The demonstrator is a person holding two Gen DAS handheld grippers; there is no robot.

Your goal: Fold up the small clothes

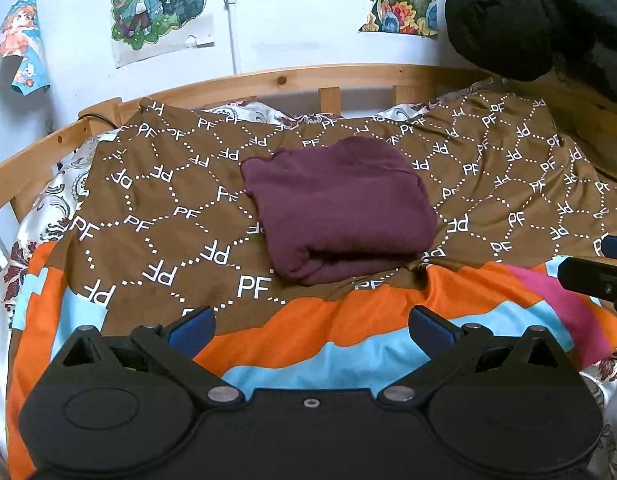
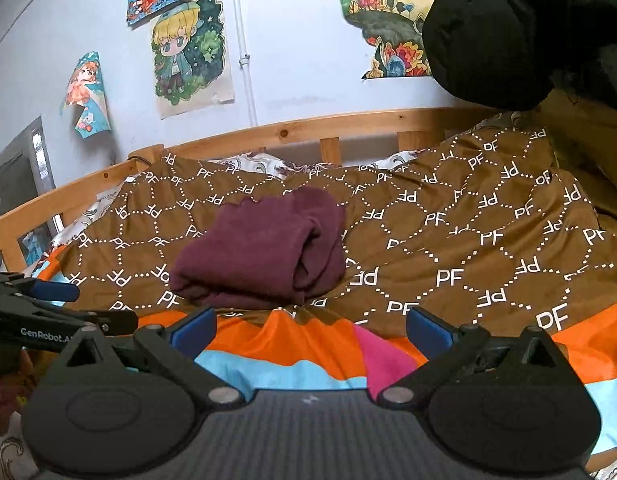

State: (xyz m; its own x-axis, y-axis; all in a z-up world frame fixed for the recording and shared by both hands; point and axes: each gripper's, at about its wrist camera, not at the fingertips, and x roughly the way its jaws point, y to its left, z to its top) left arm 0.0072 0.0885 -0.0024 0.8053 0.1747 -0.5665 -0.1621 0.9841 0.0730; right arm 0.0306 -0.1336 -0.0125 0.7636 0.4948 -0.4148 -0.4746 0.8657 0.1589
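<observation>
A maroon garment (image 1: 340,208) lies folded into a thick bundle on the brown PF-patterned blanket (image 1: 168,184); it also shows in the right wrist view (image 2: 260,256). My left gripper (image 1: 310,326) is open and empty, held back from the garment over the orange and blue cloth. My right gripper (image 2: 310,330) is open and empty, just short of the garment's near edge. The right gripper shows at the right edge of the left wrist view (image 1: 596,276). The left gripper shows at the left edge of the right wrist view (image 2: 48,308).
An orange, blue and pink cloth (image 1: 348,344) covers the bed's near side. A wooden bed rail (image 1: 268,80) runs behind the blanket. A black padded garment (image 1: 528,16) hangs at the upper right. Posters (image 2: 188,52) hang on the wall.
</observation>
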